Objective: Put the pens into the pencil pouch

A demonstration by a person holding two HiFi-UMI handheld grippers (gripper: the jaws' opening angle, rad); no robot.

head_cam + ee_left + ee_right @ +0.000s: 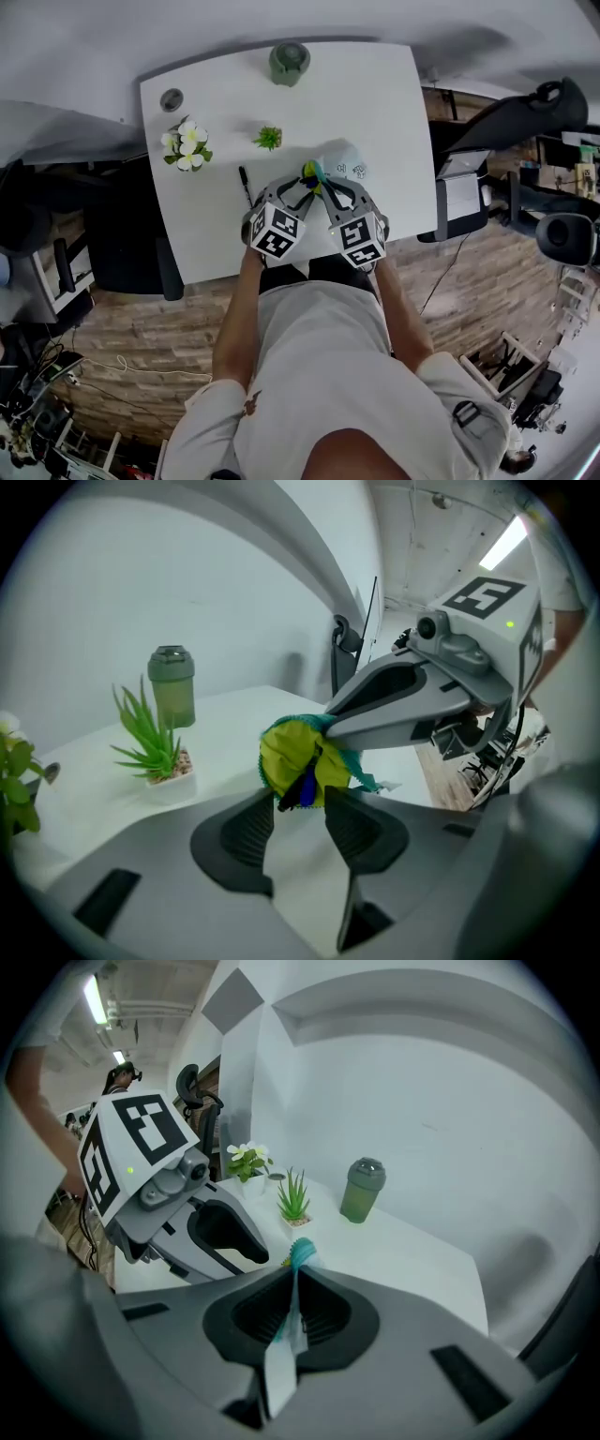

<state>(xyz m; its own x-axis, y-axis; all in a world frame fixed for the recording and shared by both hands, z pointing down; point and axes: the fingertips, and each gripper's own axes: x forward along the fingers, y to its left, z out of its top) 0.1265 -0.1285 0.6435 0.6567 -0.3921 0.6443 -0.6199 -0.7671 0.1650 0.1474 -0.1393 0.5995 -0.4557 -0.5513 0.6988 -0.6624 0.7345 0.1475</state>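
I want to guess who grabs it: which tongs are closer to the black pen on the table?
Left. The left tongs hover beside the black pen; the right tongs are beyond them, pinching the pouch.

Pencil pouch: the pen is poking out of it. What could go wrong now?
The pen sticks out of the pencil pouch, and the left gripper has its jaws apart, not gripping it, so the pen might slide back out. Only the right gripper pinches the pouch's edge, so the thin fabric could slip free and the pouch could drop.

Table bare right of pouch, succulent, flowers, bottle beyond
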